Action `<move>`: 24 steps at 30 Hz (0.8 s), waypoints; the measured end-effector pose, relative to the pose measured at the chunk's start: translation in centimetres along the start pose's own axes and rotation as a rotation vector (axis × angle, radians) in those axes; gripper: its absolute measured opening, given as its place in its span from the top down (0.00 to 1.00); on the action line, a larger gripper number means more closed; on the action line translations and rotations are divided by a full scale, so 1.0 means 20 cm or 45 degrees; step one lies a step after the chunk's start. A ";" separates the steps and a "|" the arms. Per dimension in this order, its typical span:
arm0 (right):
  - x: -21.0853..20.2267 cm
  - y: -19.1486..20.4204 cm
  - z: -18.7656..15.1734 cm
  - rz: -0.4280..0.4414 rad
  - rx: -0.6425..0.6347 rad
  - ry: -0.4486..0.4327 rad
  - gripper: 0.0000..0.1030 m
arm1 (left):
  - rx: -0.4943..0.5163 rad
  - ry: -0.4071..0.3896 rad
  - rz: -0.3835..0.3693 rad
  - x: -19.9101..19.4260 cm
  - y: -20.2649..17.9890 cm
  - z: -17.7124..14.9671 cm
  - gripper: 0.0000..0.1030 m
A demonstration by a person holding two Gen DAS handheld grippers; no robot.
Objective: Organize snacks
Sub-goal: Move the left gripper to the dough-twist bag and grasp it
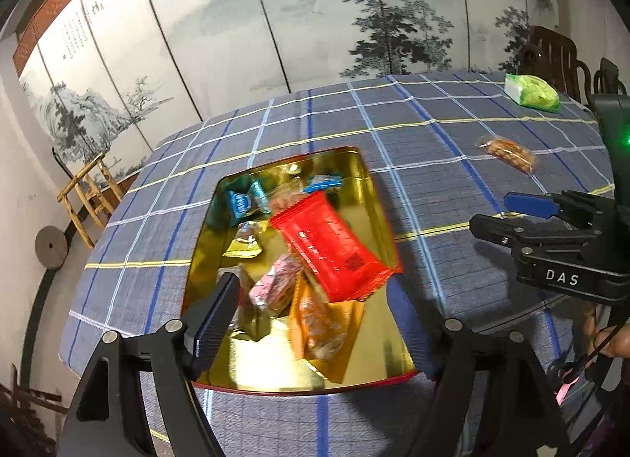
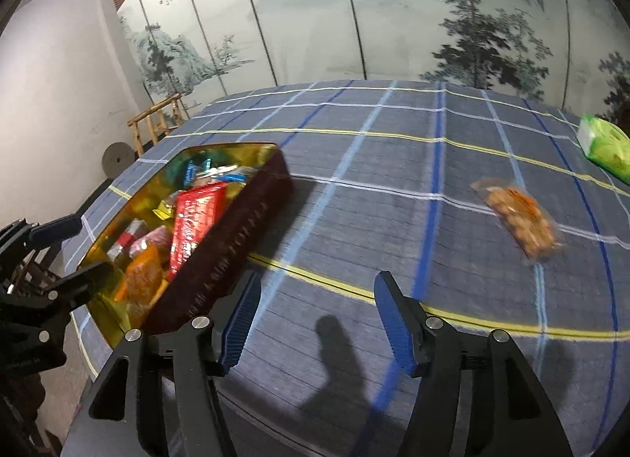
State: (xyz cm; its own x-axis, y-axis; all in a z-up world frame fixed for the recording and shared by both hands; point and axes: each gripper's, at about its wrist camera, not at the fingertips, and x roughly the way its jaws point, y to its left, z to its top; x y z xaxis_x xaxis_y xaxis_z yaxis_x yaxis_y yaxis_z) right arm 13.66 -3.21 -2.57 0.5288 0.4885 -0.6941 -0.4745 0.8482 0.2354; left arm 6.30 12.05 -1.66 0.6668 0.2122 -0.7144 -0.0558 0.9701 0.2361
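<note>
An open gold-lined tin (image 1: 372, 189) with a dark red outer wall (image 2: 228, 232) sits on the checked tablecloth. Several snack packets lie in it. A large red packet (image 1: 330, 248) is on top, leaning on the right wall, above pink (image 1: 275, 283) and orange (image 1: 319, 323) ones. My left gripper (image 1: 311, 287) hangs over the tin's near end, open, pressing nothing. My right gripper (image 2: 319, 283) is open over bare cloth right of the tin, also in the left wrist view (image 1: 508, 216). A clear packet of nuts (image 2: 519, 216) and a green packet (image 2: 604, 145) lie on the cloth farther right.
The table (image 1: 275, 130) ends at the left and far sides. A painted folding screen (image 1: 236, 23) stands behind it. Dark wooden chairs (image 1: 555, 55) stand at the far right, and a light wooden stand (image 1: 90, 197) and a round stone disc (image 1: 50, 248) at the left.
</note>
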 end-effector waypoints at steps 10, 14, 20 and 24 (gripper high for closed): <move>-0.08 -0.27 -0.08 -0.063 0.128 -0.024 0.35 | 0.100 0.003 -0.008 0.02 -0.19 0.05 0.24; -0.12 -0.37 -0.10 -0.095 0.178 -0.040 0.33 | 0.139 0.004 -0.011 0.03 -0.27 0.07 0.24; -0.19 -0.51 -0.12 -0.176 0.225 -0.061 0.30 | 0.196 0.007 -0.015 0.04 -0.39 0.10 0.22; -0.25 -0.61 -0.13 -0.261 0.232 -0.073 0.27 | 0.234 0.014 -0.021 0.06 -0.47 0.13 0.21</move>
State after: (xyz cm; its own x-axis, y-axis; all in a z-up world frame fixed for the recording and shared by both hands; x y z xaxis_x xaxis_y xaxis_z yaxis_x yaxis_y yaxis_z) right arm 14.98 -16.48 -3.79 0.6424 0.3090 -0.7014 -0.2216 0.9509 0.2159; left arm 9.44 2.92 -2.99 0.6581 0.1990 -0.7262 0.0926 0.9358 0.3403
